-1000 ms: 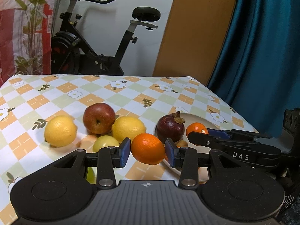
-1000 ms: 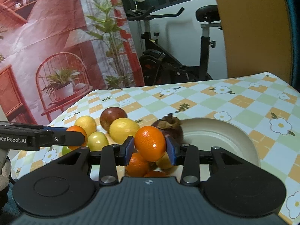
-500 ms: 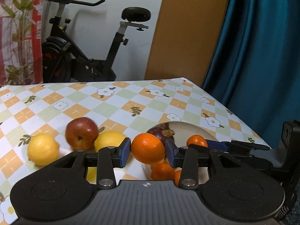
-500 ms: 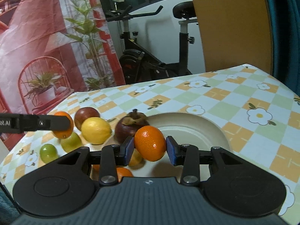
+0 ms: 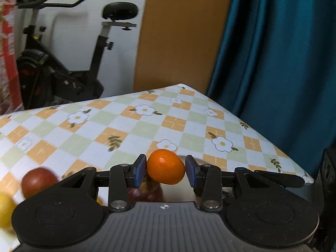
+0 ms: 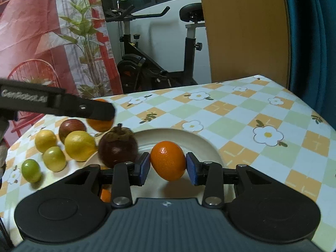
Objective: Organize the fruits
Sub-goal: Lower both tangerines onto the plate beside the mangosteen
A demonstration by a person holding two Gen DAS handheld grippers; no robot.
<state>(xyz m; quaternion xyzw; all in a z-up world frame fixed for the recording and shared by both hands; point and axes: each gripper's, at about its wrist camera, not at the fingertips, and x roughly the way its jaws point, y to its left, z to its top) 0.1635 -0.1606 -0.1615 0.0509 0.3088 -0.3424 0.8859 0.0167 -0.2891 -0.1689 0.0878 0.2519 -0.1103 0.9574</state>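
Item: I hold one small glossy orange mandarin (image 5: 165, 166) pinched in my left claw (image 5: 165, 169) and another (image 6: 168, 160) in my right claw (image 6: 168, 166), over the cream round plate (image 6: 206, 147); risk: they collide or roll off onto the counter (image 6: 241, 113).

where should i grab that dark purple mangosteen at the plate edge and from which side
Probably grip the round dark purple mangosteen across its widest middle, coming from above, fingers left and right. Its dried brown cap and stem face up, so stay below them on the smooth body. A yellow lemon sits close on its left, leaving little room there; the cream plate side is open. Both grippers already hold oranges.
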